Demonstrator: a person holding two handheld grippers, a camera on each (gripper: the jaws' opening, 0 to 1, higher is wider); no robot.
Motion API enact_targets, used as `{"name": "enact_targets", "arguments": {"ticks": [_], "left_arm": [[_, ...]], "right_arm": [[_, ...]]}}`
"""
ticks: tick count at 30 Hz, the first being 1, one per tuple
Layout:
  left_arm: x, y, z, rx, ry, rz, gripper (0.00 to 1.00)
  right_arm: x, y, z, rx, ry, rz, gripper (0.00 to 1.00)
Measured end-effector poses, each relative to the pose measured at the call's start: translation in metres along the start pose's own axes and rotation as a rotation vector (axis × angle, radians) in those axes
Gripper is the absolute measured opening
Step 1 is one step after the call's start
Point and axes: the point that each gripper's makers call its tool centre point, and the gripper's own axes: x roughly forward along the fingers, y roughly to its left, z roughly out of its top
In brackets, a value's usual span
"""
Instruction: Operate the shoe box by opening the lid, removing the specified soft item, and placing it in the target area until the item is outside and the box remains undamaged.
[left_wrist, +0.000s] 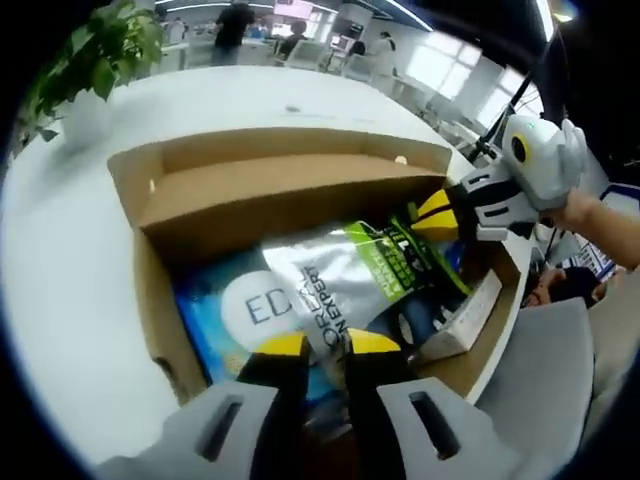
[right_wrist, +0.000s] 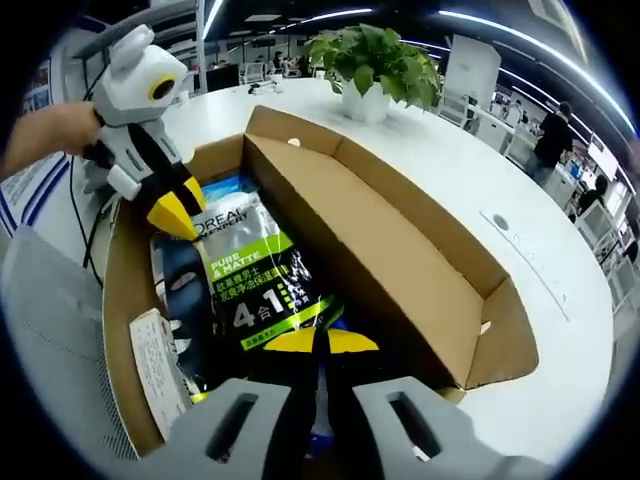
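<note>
I have the shoe box (left_wrist: 160, 300) open on the white bench (left_wrist: 60, 260), its lid (right_wrist: 380, 240) folded back and standing along the far side. The soft thing I take to be the target is the silver and green pouch (left_wrist: 345, 275), lying flat on top of the other contents, over a blue packet (left_wrist: 225, 320) and just beside a small white carton (left_wrist: 465, 320) at the box's near wall.

My left gripper (left_wrist: 325, 345) sits at one short end of the pouch, its yellow-tipped fingers (left_wrist: 283, 345) set narrow, with the pouch edge between or just under them; I cannot tell whether they truly pinch it. My right gripper (right_wrist: 322, 341) is at the opposite short end, fingers drawn almost together, apparently on the pouch's edge, though I cannot confirm a firm hold.

I judge the pouch light, limp and slick: the foil skin looks glossy, so it may slide out of a shallow pinch and will sag in the middle when lifted. The sealed end seams look like the best places to grip, flat and stiffer than the belly. Lifting both ends together, clear of the cardboard walls, should spare the box
</note>
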Motion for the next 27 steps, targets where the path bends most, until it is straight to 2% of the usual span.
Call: {"name": "enact_targets", "arguments": {"ticks": [5,10,17,27], "left_arm": [[0.002,-0.003,0.004,-0.05,-0.025,-0.022,0.0],[0.002,-0.004,0.004,-0.036,-0.018,-0.005,0.0],[0.0,-0.002,0.006,-0.062,-0.031,0.012,0.0],[-0.006,-0.003,0.014,-0.026,-0.047,0.025,0.0]], "right_arm": [[-0.002,-0.001,0.002,0.062,-0.021,0.006,0.0],[-0.004,-0.001,0.003,0.093,-0.037,0.008,0.0],[-0.012,0.0,0.007,0.145,-0.067,0.013,0.0],[-0.027,0.001,0.018,0.184,-0.116,0.006,0.0]]}}
